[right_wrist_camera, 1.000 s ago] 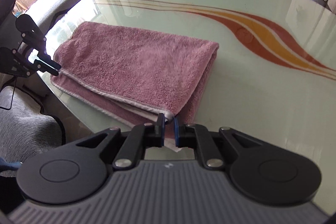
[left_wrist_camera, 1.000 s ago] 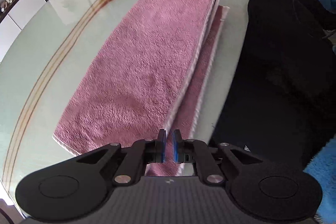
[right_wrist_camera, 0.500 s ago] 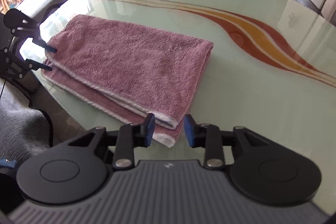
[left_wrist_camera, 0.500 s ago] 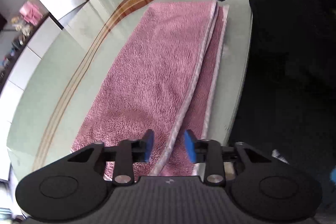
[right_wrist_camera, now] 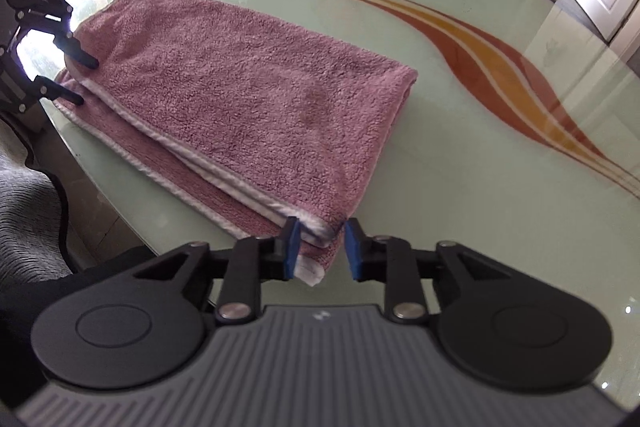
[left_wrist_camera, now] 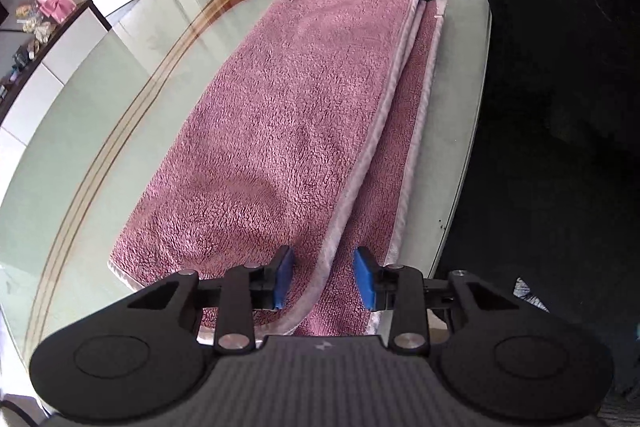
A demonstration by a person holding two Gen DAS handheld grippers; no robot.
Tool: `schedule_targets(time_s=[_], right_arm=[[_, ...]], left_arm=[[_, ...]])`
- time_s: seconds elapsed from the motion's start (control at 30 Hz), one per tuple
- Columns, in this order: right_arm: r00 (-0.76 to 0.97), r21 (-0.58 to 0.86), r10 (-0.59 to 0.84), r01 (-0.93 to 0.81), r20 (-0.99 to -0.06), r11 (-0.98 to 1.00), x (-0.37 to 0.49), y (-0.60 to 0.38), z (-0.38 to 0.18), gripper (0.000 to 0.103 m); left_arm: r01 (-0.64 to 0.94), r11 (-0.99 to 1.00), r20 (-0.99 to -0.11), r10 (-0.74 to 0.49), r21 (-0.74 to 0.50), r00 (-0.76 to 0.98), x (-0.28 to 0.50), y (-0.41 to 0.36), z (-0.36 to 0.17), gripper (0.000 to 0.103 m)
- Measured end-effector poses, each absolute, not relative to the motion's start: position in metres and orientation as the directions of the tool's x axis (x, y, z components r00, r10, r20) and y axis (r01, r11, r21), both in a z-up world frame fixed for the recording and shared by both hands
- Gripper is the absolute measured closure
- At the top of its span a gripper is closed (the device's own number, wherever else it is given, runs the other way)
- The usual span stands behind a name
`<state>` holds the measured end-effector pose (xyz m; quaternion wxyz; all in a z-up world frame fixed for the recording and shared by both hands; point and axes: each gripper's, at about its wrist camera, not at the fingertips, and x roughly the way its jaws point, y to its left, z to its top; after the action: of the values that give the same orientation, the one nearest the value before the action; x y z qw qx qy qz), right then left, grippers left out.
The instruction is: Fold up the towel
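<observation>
Flat on the pale green glass surface (right_wrist_camera: pixel 460 187) lies the pink towel (left_wrist_camera: pixel 288 131), folded in half lengthwise, its white-hemmed long edges stacked along the near side by the surface's rim. The left gripper (left_wrist_camera: pixel 322 277) hangs over one short end; its jaws have just been opening and stand apart, straddling the upper layer's hem. The right gripper (right_wrist_camera: pixel 322 249) is at the opposite end; its jaws have just been closing, with the towel's corner between them, yet a gap shows beside the right pad. A pink gift box (left_wrist_camera: pixel 54 1) sits on a far cabinet; its contents cannot be told.
</observation>
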<state>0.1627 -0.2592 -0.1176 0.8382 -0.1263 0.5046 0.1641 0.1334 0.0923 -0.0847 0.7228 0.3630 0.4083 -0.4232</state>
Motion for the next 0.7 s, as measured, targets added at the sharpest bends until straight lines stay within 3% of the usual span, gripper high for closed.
schedule_targets(time_s=[0.43,0.7], right_arm=[[0.515,0.161,0.317,-0.325,-0.797,0.932,0.186,-0.283,-0.068,0.094],[0.555,0.232,0.347,-0.268,-0.756,0.935,0.212,-0.289,-0.052,0.094]], left_arm=[[0.910,0.382,-0.903,-0.316,0.160,0.291,0.146,0.085,-0.085,0.067],[0.915,0.368,-0.905,-0.313,0.165,0.289,0.147,0.084,-0.087,0.064]])
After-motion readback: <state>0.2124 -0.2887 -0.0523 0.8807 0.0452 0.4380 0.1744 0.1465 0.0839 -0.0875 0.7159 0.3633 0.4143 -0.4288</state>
